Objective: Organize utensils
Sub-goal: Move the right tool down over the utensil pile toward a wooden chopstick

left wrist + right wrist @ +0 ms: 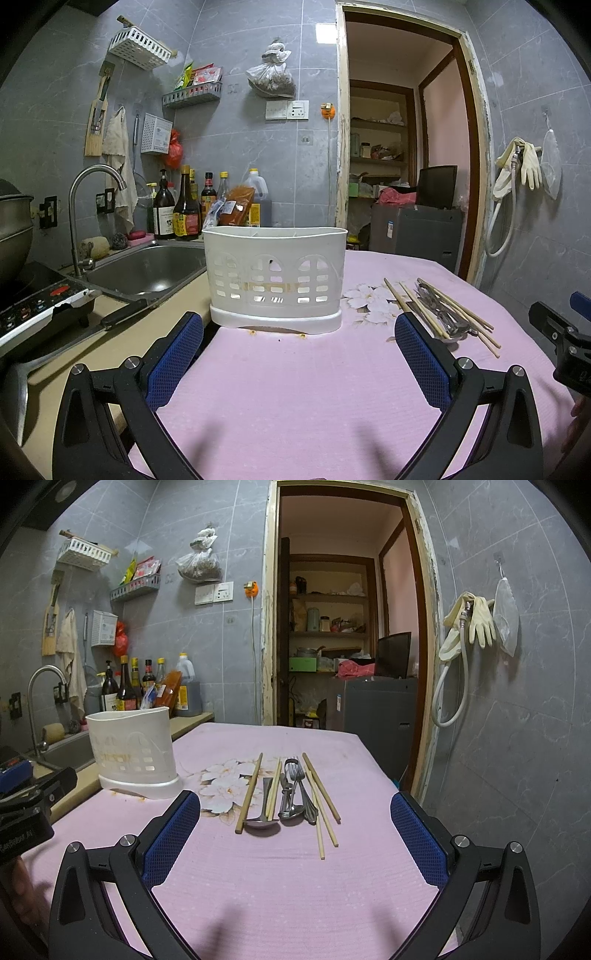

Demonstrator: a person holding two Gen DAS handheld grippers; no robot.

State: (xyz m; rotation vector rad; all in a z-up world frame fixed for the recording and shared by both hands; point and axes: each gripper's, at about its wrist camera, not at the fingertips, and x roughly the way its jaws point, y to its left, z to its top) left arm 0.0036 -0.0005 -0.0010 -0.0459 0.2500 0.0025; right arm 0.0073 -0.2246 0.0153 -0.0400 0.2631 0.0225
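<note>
Your left gripper (299,332) hovers low over the pink-covered desk (295,387) with its blue-padded fingers (177,362) spread wide and nothing between them, aimed straight at the white slotted utensil holder (275,278) that stands upright near the desk's left edge, just beside the steel sink (147,269). Your right gripper (295,812) is likewise spread wide and holds nothing, its fingers (417,842) framing the pile of utensils lying flat on the desk ahead of it. That pile sits well to the right of the holder, next to a white flower print (225,782) on the cloth: several wooden chopsticks (249,794) lie roughly parallel, pointing away from you, with a metal ladle-like spoon (264,821) between 2 of them and a cluster of steel forks and spoons (295,794) just beside it; more chopsticks cross the right side of the cluster. None of the utensils touches either gripper. Sauce bottles (184,206) line the wall behind the sink.
</note>
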